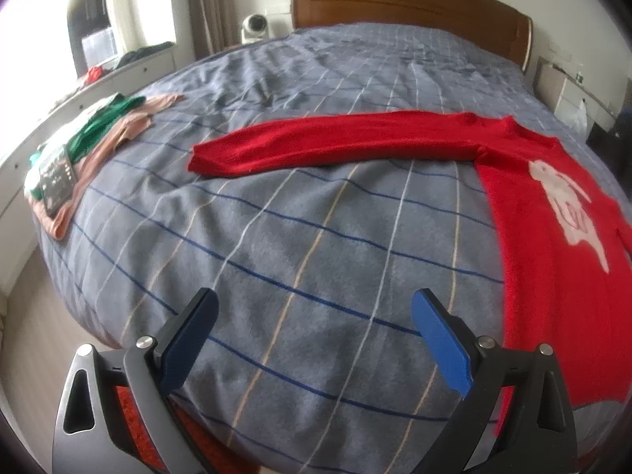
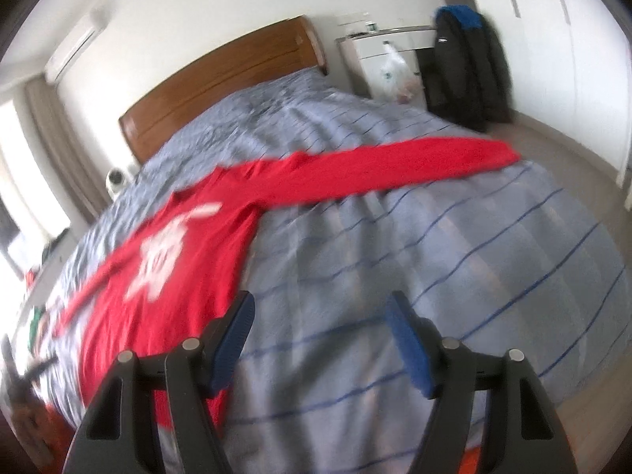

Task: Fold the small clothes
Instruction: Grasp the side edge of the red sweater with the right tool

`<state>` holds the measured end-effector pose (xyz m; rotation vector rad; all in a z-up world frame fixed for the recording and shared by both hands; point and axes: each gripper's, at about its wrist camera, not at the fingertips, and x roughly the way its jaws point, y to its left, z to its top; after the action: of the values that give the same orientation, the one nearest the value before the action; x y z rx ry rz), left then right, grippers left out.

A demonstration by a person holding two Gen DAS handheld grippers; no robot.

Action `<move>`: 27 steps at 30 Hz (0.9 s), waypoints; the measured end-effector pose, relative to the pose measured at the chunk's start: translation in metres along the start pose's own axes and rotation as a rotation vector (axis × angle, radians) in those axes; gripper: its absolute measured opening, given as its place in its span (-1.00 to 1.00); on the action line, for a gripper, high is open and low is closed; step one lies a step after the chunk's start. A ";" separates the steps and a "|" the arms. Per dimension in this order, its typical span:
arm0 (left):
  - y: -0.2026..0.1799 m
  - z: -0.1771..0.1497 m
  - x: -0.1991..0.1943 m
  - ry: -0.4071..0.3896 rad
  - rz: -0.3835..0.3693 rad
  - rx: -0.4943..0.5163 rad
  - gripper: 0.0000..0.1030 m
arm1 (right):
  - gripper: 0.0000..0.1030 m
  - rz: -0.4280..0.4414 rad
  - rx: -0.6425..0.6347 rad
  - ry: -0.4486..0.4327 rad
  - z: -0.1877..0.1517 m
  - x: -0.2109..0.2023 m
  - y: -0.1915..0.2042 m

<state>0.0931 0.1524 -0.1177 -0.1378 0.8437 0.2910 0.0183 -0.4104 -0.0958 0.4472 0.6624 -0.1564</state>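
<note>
A red long-sleeved sweater (image 1: 553,276) with a white figure on its chest lies flat on the bed, both sleeves spread out. One sleeve (image 1: 316,146) reaches left in the left wrist view. The sweater also shows in the right wrist view (image 2: 177,276), its other sleeve (image 2: 395,166) reaching right. My left gripper (image 1: 314,308) is open and empty, above the blanket left of the sweater's body. My right gripper (image 2: 318,312) is open and empty, above the blanket just right of the sweater's hem side. The right view is blurred.
The bed has a grey checked blanket (image 1: 276,256) and a wooden headboard (image 1: 395,0). A pile of green and beige clothes (image 1: 91,138) with a dark flat item lies at the left bed edge. A white cabinet (image 2: 379,63) and dark coats (image 2: 462,67) stand right of the bed.
</note>
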 end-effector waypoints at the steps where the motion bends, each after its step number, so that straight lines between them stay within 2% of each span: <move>1: 0.000 0.000 0.001 0.001 0.001 -0.003 0.92 | 0.33 -0.005 0.029 -0.012 0.012 0.000 -0.011; 3: -0.001 0.000 0.001 -0.002 0.007 -0.004 0.92 | 0.33 -0.015 0.103 -0.026 0.038 0.003 -0.039; 6: -0.005 -0.001 0.002 -0.001 0.021 0.008 0.92 | 0.33 0.015 0.299 0.027 0.070 0.026 -0.091; 9: -0.009 -0.002 0.006 0.008 0.035 0.027 0.92 | 0.33 0.085 0.539 0.087 0.079 0.064 -0.143; 11: -0.012 -0.003 0.007 0.010 0.048 0.041 0.92 | 0.30 0.100 0.610 0.098 0.081 0.082 -0.163; 14: -0.015 -0.003 0.010 0.014 0.066 0.056 0.92 | 0.20 0.125 0.706 0.060 0.090 0.108 -0.186; 18: -0.017 -0.004 0.018 0.035 0.078 0.059 0.92 | 0.15 0.116 0.695 0.038 0.108 0.132 -0.182; 19: -0.018 -0.005 0.019 0.040 0.081 0.061 0.92 | 0.03 0.109 0.676 0.054 0.111 0.139 -0.179; 20: -0.018 -0.005 0.020 0.042 0.082 0.062 0.92 | -0.30 0.093 0.653 0.077 0.114 0.144 -0.179; 21: -0.019 -0.004 0.020 0.041 0.081 0.063 0.92 | -0.52 0.043 0.612 0.113 0.118 0.153 -0.174; 22: -0.019 -0.004 0.020 0.039 0.080 0.064 0.92 | -0.92 0.014 0.596 0.123 0.117 0.147 -0.178; 25: -0.018 -0.005 0.017 0.027 0.071 0.064 0.92 | -0.92 -0.054 0.511 0.068 0.137 0.131 -0.156; 27: -0.015 -0.004 0.017 0.025 0.057 0.056 0.92 | -0.92 -0.011 0.411 0.007 0.164 0.114 -0.118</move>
<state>0.1055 0.1401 -0.1333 -0.0648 0.8813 0.3196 0.1661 -0.5891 -0.0939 0.8389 0.6404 -0.3039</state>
